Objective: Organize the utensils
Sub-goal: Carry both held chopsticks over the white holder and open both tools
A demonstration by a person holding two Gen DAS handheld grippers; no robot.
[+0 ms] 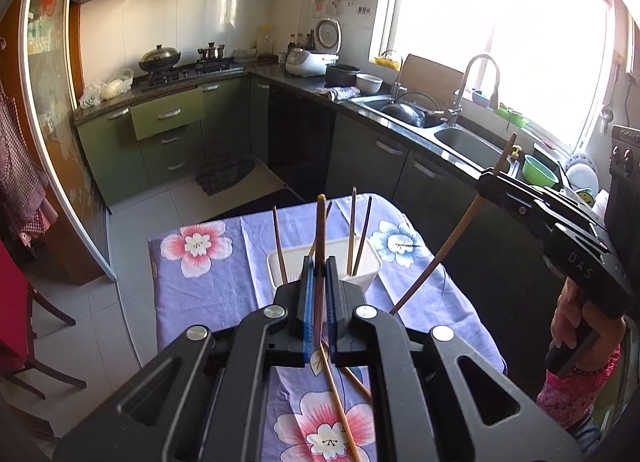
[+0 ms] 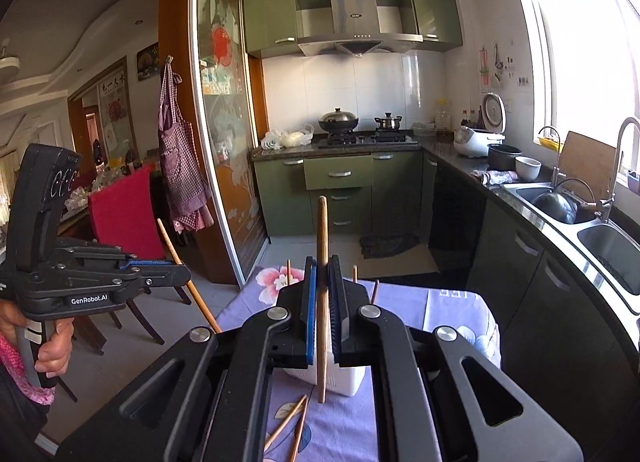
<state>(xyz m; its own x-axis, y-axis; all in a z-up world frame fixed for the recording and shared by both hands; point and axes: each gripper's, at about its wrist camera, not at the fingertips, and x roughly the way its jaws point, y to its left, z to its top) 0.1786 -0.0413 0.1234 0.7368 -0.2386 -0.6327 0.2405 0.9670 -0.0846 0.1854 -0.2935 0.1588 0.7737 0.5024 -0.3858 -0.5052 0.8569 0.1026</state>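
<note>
— While clamped on one brown chopstick [image 1: 320,246], left gripper [image 1: 319,274] up over the flowered tablecloth [image 1: 208,282]. Agreed?
— Yes. Stick upright between the blue pads [image 1: 307,302], tip above the white holder [image 1: 370,262].
— Inside the holder?
— Several chopsticks [image 1: 352,230] standing in it, leaning. Two loose chopsticks [image 1: 340,402] flat on the cloth, nearer than the holder.
— Right side?
— Right gripper [image 2: 322,294] clenched on a lighter chopstick [image 2: 322,282], near vertical, lower end just in front of the holder, above the cloth. Touching or not: cannot tell.
</note>
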